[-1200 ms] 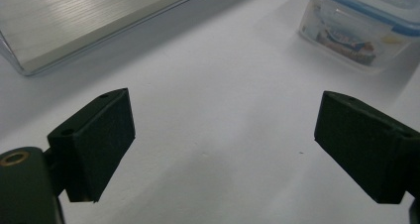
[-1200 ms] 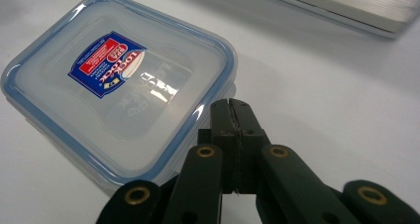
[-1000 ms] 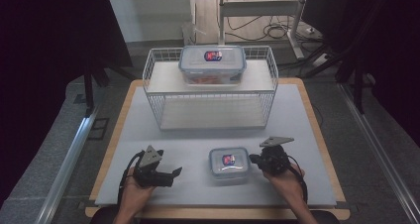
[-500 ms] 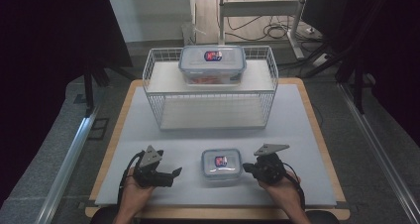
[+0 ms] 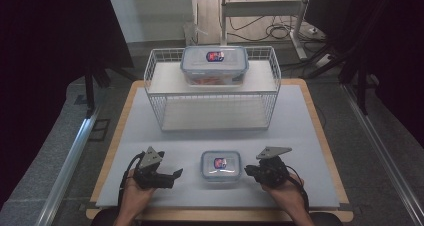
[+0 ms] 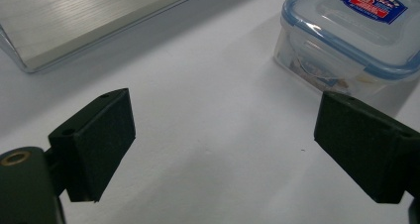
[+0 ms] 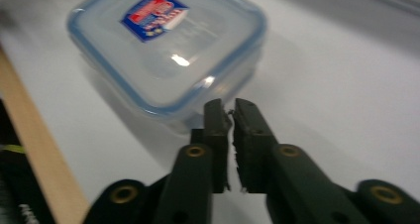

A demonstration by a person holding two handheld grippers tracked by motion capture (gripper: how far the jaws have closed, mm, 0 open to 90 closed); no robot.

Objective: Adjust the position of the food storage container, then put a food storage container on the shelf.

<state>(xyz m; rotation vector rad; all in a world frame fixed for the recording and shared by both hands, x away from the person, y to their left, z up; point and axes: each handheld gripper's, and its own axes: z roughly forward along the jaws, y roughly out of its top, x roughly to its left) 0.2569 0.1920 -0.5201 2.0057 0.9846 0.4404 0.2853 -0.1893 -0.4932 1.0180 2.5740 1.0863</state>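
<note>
Across the back of the grey table mat (image 5: 310, 136), a white wire basket (image 5: 155, 76) carrying a large clear lidded container (image 5: 215, 66) on top. Near the front edge, midway between both hands, a small clear container (image 5: 220, 166) with blue seal and red-blue label, flat on the mat. Left gripper (image 5: 172, 174) spread wide, empty, just left of it. Right gripper (image 7: 231, 116) nearly clenched, jaws just parting slightly, nothing between them, tips just short of the container's corner.

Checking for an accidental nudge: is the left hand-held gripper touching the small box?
Apart. The left gripper view shows bare table between the open left hand-held gripper and the small box.
</note>
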